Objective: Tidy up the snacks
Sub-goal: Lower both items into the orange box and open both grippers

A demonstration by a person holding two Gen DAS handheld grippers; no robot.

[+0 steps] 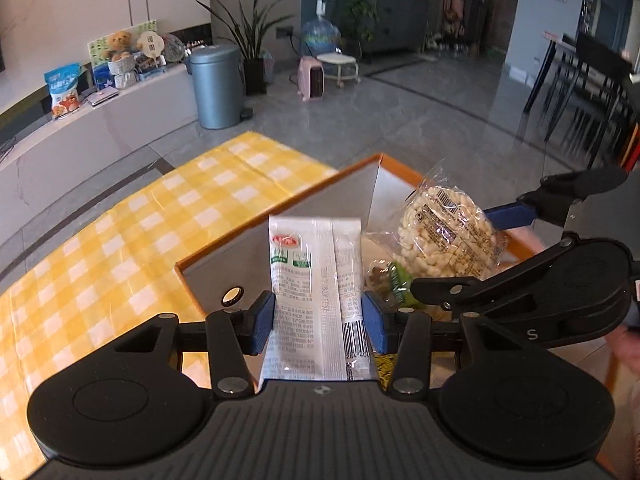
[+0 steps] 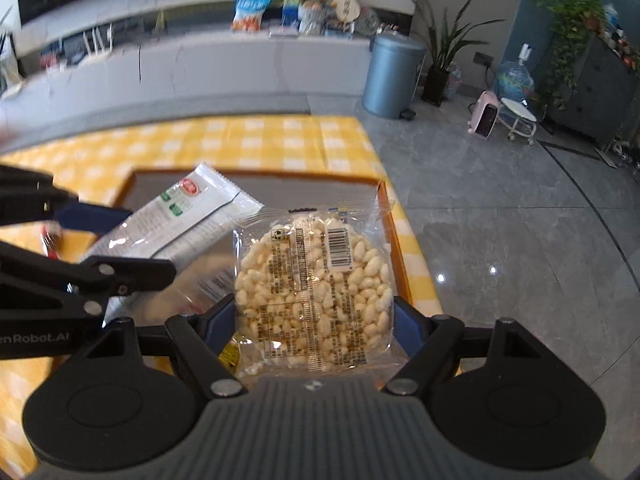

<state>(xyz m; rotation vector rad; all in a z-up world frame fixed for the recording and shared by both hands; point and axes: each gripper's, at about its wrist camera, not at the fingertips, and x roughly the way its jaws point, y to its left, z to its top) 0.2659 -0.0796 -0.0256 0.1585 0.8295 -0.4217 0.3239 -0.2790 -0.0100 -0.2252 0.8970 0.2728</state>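
Observation:
My left gripper (image 1: 319, 320) is shut on a white snack packet (image 1: 316, 280) with a red logo and holds it above the orange-rimmed box (image 1: 280, 204). My right gripper (image 2: 314, 320) is shut on a clear pack of puffed rice cake (image 2: 316, 292), also above the box (image 2: 394, 248). In the left wrist view the rice cake (image 1: 444, 232) hangs to the right of the white packet. In the right wrist view the white packet (image 2: 176, 220) lies tilted to the left. A green-labelled snack (image 1: 394, 280) lies in the box beneath.
The box stands on a table with a yellow checked cloth (image 1: 120, 248), near its right edge. A red-wrapped item (image 2: 50, 240) lies left of the box. Beyond are grey floor, a blue bin (image 1: 216, 84) and a low white counter (image 1: 60, 136).

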